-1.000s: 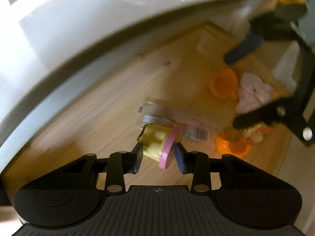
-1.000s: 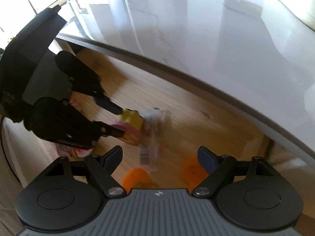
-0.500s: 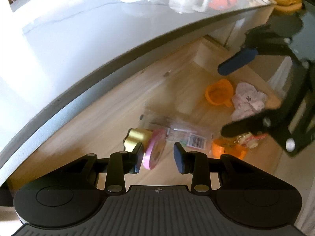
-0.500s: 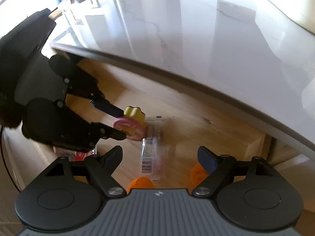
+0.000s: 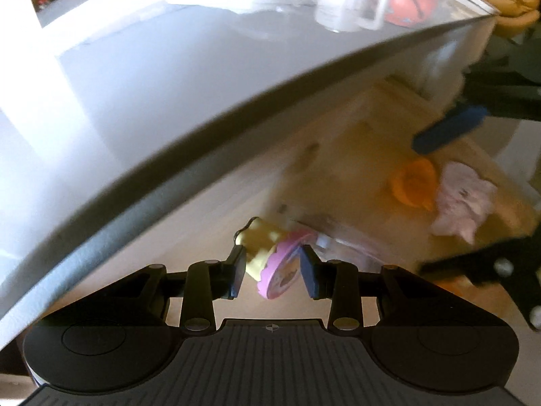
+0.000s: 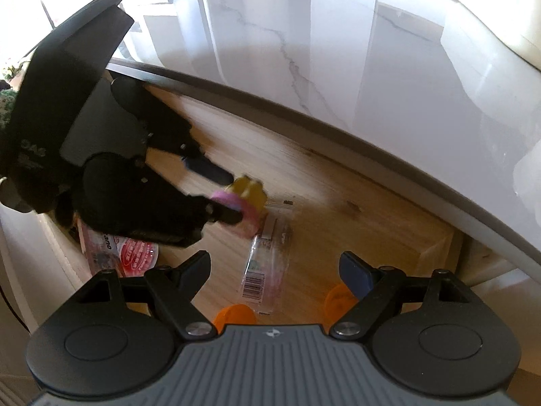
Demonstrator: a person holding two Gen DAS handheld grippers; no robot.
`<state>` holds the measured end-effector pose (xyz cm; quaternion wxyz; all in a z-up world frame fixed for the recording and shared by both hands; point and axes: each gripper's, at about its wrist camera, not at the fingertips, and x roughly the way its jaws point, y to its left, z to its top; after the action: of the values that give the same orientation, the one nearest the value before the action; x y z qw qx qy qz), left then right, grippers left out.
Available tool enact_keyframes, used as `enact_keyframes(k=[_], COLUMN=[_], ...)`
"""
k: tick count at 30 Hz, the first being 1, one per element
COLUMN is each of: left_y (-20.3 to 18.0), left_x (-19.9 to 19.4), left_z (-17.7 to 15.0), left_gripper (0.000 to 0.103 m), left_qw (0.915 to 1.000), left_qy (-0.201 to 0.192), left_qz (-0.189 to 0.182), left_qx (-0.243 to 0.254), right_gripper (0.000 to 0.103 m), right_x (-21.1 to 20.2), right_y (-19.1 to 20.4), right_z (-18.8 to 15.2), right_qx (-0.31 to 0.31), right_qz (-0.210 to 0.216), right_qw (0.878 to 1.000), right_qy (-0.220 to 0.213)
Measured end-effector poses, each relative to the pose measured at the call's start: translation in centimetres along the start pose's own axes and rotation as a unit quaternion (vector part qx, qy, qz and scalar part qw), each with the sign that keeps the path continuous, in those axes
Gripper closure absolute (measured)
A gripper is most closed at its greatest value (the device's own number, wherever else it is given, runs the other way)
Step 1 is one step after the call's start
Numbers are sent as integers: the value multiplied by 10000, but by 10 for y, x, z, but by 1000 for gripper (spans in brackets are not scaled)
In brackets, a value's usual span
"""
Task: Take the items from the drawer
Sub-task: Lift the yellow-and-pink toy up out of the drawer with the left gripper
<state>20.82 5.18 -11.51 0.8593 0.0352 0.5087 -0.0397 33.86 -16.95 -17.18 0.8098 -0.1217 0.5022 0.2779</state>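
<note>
A toy cupcake [image 5: 270, 257] with a yellow base and pink top sits tilted between the pads of my left gripper [image 5: 272, 270], which is shut on it above the wooden drawer floor [image 6: 338, 209]. The right wrist view shows the same cupcake [image 6: 247, 196] held by the left gripper [image 6: 230, 196] over a clear barcoded packet [image 6: 267, 260]. My right gripper [image 6: 280, 270] stands wide open with nothing between its fingers, above the drawer's near side. In the left wrist view the right gripper [image 5: 420, 204] hangs over the drawer's right end.
The drawer also holds two orange cups [image 6: 236, 314] [image 6: 338, 297], a pink-white wrapped item [image 5: 463, 199] and a red-and-white packet [image 6: 128, 253]. The white marble countertop [image 6: 338, 50] overhangs the drawer's back. A clear mug [image 5: 348, 3] stands on it.
The left gripper has risen from the drawer floor with the cupcake, closer to the countertop edge. The right gripper stays open and has shifted only slightly.
</note>
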Motion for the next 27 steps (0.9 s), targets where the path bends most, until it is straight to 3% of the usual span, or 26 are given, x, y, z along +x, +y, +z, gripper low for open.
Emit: enact_keyframes(k=[13, 19, 22, 27], left_y=[2, 3, 1, 5], left_x=[27, 37, 42, 44], left_z=[6, 7, 9, 8], left_gripper=[60, 58, 62, 87], left_qw=[9985, 9984, 9989, 9978], left_qy=[-314, -218, -105, 167], left_qz=[106, 162, 238, -10], left_qx=[-425, -494, -389, -639], right_gripper=[18, 18, 18, 18], right_x=[-8, -4, -3, -2], right_y=[12, 13, 10, 2], right_z=[3, 4, 5, 8], right_qx=[64, 184, 314, 799], right_qz=[21, 15, -3, -37], right_qw=[9999, 9997, 9993, 9961], right_qy=[124, 189, 220, 361])
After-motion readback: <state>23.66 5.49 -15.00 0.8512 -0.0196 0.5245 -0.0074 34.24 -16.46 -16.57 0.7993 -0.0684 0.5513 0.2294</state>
